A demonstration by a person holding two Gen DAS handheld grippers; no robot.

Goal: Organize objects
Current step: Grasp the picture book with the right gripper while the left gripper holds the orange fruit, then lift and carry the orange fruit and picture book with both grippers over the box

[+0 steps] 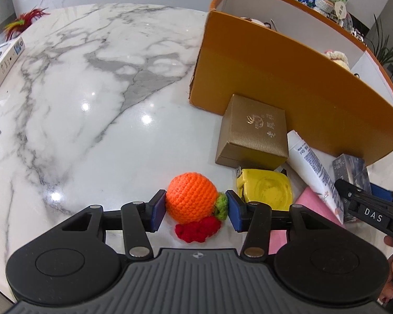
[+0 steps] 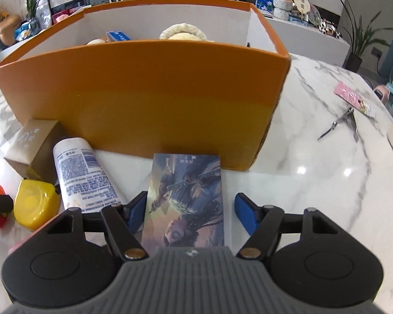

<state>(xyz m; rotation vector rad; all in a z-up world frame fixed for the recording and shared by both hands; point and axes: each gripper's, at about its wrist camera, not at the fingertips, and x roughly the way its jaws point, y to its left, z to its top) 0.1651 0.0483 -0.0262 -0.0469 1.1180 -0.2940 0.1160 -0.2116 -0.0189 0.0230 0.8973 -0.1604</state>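
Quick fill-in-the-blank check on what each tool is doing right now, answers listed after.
1. The left tool is shut on the crocheted ____.
2. The right tool is open around a picture ____ lying flat.
3. The yellow tape measure sits in front of the ____ gift box.
4. The big storage box is ____ outside.

Answers: orange; card; gold; orange

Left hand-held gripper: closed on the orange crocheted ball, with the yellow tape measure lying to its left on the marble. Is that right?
Not quite. In the left wrist view the left hand-held gripper does clamp the orange crocheted ball, but the yellow tape measure lies to its right on the marble, not its left.
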